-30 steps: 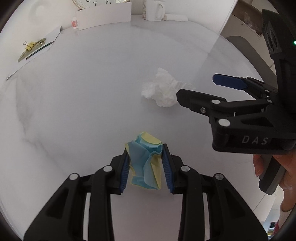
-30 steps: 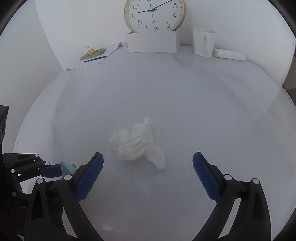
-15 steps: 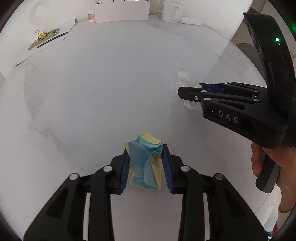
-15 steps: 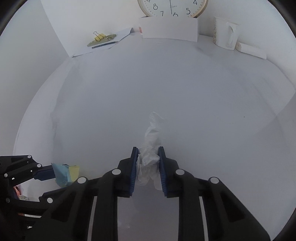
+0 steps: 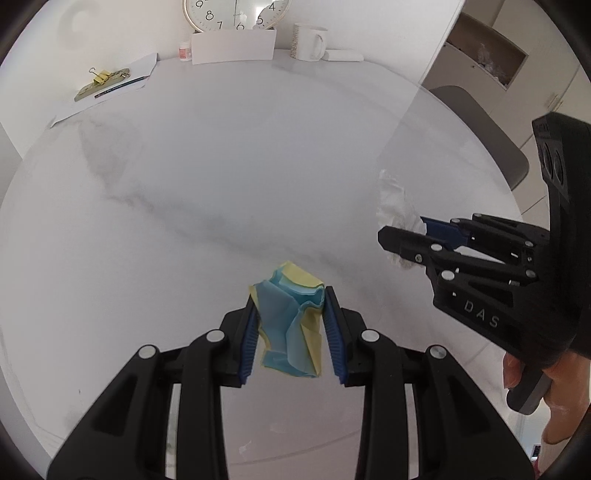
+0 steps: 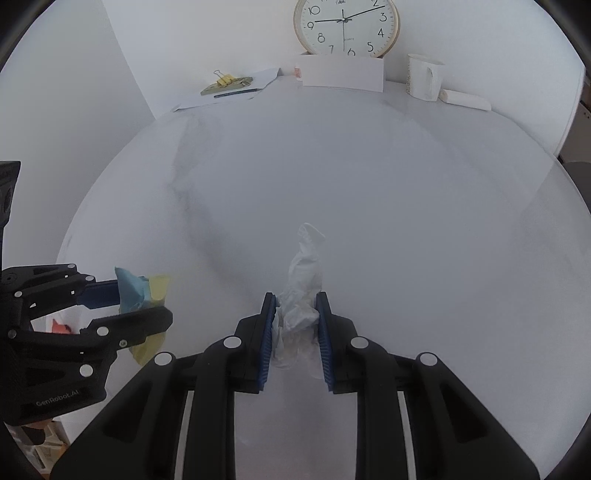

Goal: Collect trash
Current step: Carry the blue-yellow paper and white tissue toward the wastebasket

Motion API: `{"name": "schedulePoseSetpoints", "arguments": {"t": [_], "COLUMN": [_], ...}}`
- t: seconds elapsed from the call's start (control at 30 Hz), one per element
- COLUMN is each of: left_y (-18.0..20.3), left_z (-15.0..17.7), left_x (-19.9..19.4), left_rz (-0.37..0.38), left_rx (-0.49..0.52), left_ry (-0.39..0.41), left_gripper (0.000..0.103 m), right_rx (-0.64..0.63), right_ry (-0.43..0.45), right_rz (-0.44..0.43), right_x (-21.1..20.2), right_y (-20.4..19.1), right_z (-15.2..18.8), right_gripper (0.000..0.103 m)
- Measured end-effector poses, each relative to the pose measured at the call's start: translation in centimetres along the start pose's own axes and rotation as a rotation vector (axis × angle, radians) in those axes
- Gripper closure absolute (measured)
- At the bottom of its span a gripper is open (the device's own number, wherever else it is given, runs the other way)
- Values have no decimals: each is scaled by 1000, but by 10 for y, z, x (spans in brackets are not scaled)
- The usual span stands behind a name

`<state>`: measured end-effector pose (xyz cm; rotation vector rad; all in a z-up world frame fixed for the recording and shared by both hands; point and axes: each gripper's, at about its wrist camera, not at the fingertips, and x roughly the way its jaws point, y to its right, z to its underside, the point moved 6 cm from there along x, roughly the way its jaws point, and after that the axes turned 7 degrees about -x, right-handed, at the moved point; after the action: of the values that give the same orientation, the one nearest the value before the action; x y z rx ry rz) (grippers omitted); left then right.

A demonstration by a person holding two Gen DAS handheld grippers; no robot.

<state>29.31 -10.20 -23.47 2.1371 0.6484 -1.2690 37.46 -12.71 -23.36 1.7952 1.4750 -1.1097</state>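
Note:
My left gripper is shut on a crumpled wad of blue and yellow paper, held above the white marble table. My right gripper is shut on a crumpled white tissue, whose twisted end sticks up past the blue pads. In the left wrist view the right gripper hangs at the right with the tissue in it, and a hand holds its grip. In the right wrist view the left gripper shows at the left with the paper wad.
At the table's far edge stand a round wall clock, a folded white card, a white mug, a small bottle and papers with a binder clip and pen. A grey chair and a cabinet are at the right.
My right gripper closed on the white tissue and lifted it off the table. Both grippers pulled back and rose, so more of the table and the clock came into view.

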Motion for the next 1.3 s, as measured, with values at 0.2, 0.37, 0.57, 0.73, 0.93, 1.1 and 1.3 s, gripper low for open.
{"name": "schedulePoseSetpoints", "arguments": {"t": [0.2, 0.37, 0.57, 0.73, 0.93, 1.1, 1.3], "left_y": [-2, -18, -40, -48, -60, -75, -78], "left_z": [92, 172, 258, 320, 384, 403, 410], "left_x": [-61, -109, -164, -193, -190, -152, -115], "left_rz": [14, 21, 59, 105, 157, 132, 92], "left_rx": [70, 129, 182, 234, 241, 205, 217], "left_ry": [-7, -10, 1, -22, -114, -171, -196], "left_gripper": [71, 71, 71, 71, 71, 71, 71], "right_rx": [78, 158, 202, 232, 285, 288, 276], "right_ry": [5, 9, 2, -10, -36, -80, -122], "right_rz": [13, 23, 43, 47, 36, 24, 11], "right_x": [-67, -112, -151, -174, -187, -186, -184], "right_y": [-76, -142, -222, -272, -299, -304, -302], "right_z": [81, 152, 226, 277, 321, 337, 349], "right_gripper": [78, 78, 78, 78, 78, 78, 77]}}
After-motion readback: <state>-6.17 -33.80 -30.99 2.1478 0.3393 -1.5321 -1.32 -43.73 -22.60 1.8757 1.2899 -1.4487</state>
